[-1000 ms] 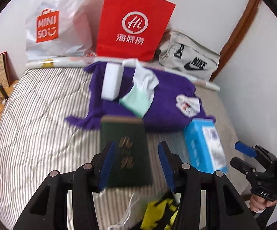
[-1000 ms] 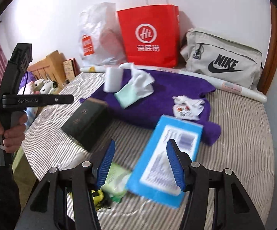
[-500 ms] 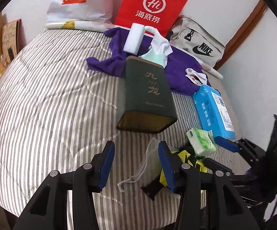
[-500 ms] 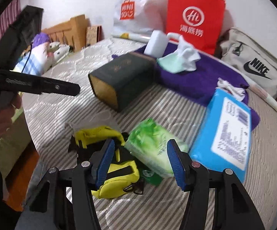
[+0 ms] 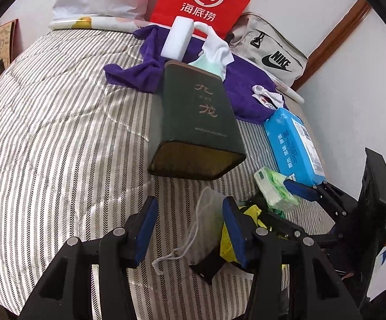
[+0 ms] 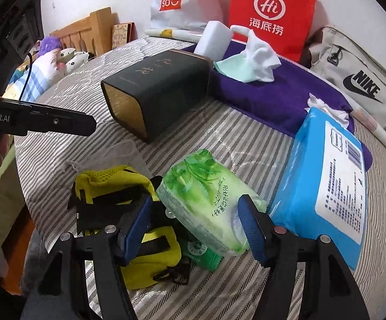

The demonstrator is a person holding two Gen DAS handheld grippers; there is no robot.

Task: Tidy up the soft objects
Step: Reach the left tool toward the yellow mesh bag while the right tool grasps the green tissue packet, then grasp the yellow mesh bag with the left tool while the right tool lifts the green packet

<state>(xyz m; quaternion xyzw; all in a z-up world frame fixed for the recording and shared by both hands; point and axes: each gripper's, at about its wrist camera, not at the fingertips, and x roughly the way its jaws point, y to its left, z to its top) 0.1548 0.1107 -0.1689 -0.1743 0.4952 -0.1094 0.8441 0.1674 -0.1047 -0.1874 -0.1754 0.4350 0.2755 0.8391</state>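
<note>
Striped grey-and-white quilted bed cover [image 5: 59, 133] under everything, the purple towel [image 6: 281, 98] spread at the far side, and the dark green rectangular box [image 6: 160, 90] lying on its side with its open end toward me. Nearer, the blue plastic tissue pack [image 6: 323, 181] lies just beside the green soft pack of tissues [image 6: 206, 200], and that green pack is my target: it sits straight ahead of my right gripper [image 6: 193, 229], its near end already between the blue pads, its long axis running away from me and up to the left, toward the box. My right jaws are opening, not yet pressing it. My left gripper [image 5: 190, 229] is opening too, with only a thin white drawstring pouch [image 5: 206, 213] lying between its fingers, untouched. The right hand is clearly nearer the green pack.
</note>
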